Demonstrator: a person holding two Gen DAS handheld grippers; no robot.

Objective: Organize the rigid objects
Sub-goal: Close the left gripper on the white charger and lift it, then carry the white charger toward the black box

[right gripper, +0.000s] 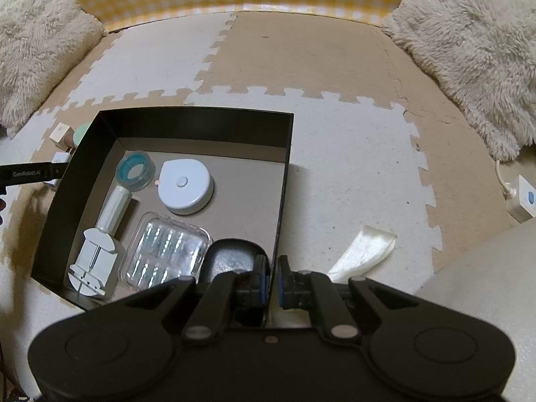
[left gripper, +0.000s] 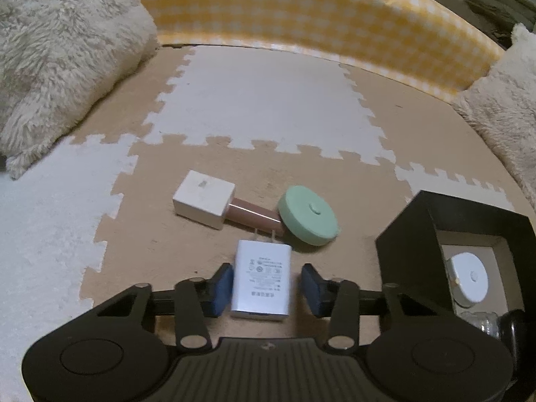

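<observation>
Jaws of the left gripper (left gripper: 267, 288) stood part-closed on either side of a white charger (left gripper: 262, 279) that lay flat on the floor mat (left gripper: 254, 100), prongs pointing away; the left blue pad (left gripper: 222, 289) sat against or just beside the charger's edge, while a sliver of mat showed between the right pad and the other edge, so the charger was bracketed but not pinched. Just beyond its prongs lay a white cube (left gripper: 204, 197) joined to a pinkish tube (left gripper: 256, 216), whose far end touched a green disc (left gripper: 308, 214). Jaws of the right gripper (right gripper: 274, 281) were pressed nearly together on the right wall of a black box (right gripper: 283, 181), one pad inside and one outside. That box rested on the mat to the right of the loose things. Inside it were a white round puck (right gripper: 186, 191), a teal-centred clear ring (right gripper: 135, 171), a white cylinder (right gripper: 115, 207), a white clamp-like tool (right gripper: 95, 261), a clear case (right gripper: 165, 251) of small vials and a dark rounded thing (right gripper: 231, 258) near the gripped wall. A cream ribbon scrap (right gripper: 361, 251) lay on the mat right of the box. Shaggy cushions (right gripper: 469, 50) and a yellow checked panel (left gripper: 318, 16) bordered the mat.
</observation>
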